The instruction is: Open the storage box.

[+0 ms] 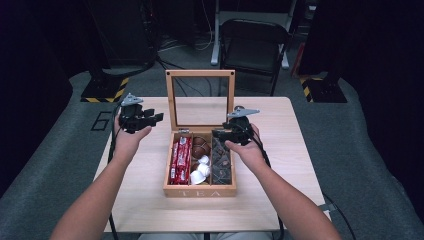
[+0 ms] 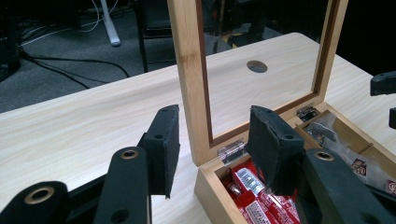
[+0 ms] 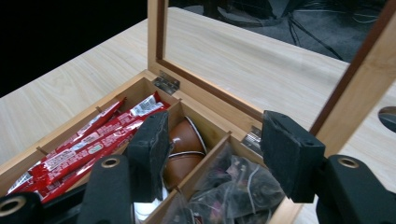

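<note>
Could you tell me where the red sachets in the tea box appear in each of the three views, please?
High view: the red sachets fill the box's left compartment, centre of the picture.
Left gripper view: at the bottom, right of centre, behind the right jaw.
Right gripper view: lower left, in the compartment farthest left.
Shared landmark: the upright glass lid, hinged at the box's back edge.

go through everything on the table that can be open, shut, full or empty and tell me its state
Tea box: open, three compartments filled.
Glass lid: raised upright on its hinges.
Red sachets: lying in the left compartment.
Capsules: brown and white, in the middle compartment.
Dark tea bags: in the right compartment.
Left claw: open, holding nothing.
Right claw: open, holding nothing, above the box.
</note>
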